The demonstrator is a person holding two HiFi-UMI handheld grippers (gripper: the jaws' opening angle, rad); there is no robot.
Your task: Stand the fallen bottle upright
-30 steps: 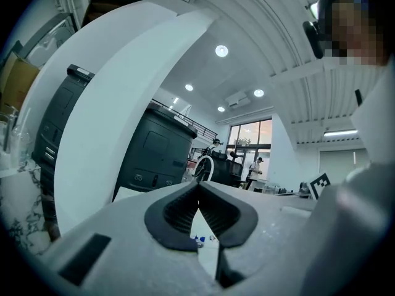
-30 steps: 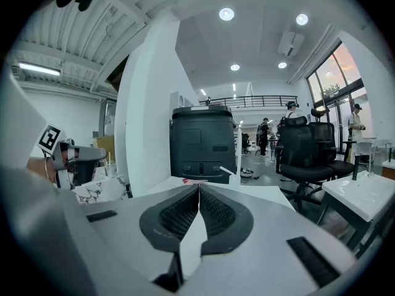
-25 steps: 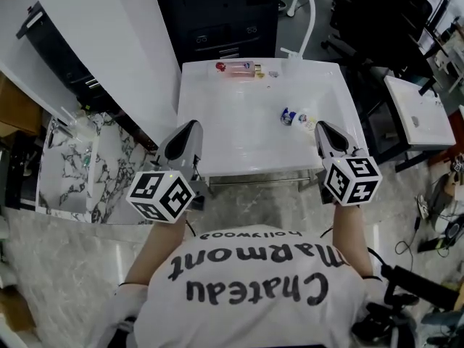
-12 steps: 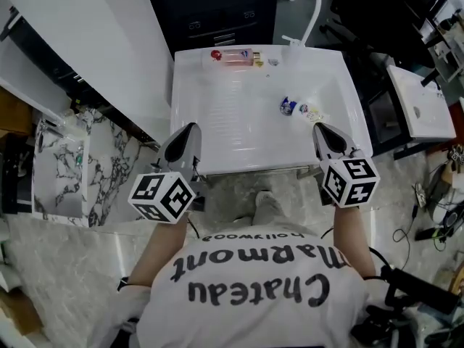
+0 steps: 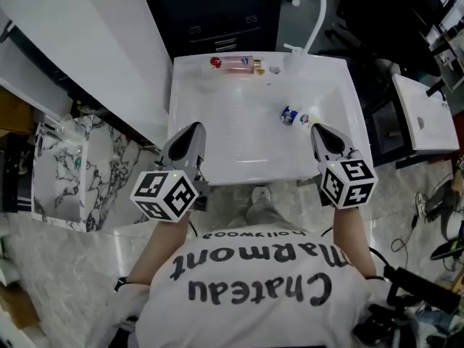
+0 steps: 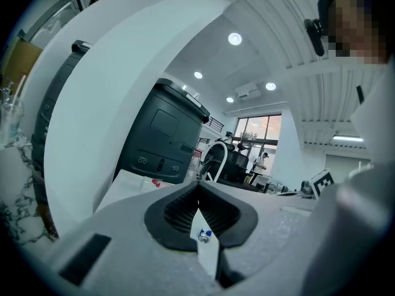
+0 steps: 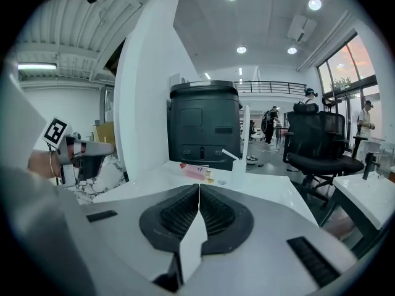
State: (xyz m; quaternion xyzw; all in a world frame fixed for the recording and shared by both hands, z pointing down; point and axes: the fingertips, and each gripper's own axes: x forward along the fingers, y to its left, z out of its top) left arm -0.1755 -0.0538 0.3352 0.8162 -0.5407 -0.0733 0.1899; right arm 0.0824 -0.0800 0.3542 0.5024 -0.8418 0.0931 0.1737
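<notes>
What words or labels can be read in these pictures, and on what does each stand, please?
"Chateau Marmont hollywood": on the person's shirt, upside down.
Label on the small bottle: too small to read.
Label on the pink bottle: too small to read.

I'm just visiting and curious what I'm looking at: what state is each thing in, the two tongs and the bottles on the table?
Left tongs: shut, holding nothing.
Right tongs: shut, holding nothing.
Small bottle: lying on its side on the table, untouched.
Pink bottle: lying on its side at the table's far edge.
</notes>
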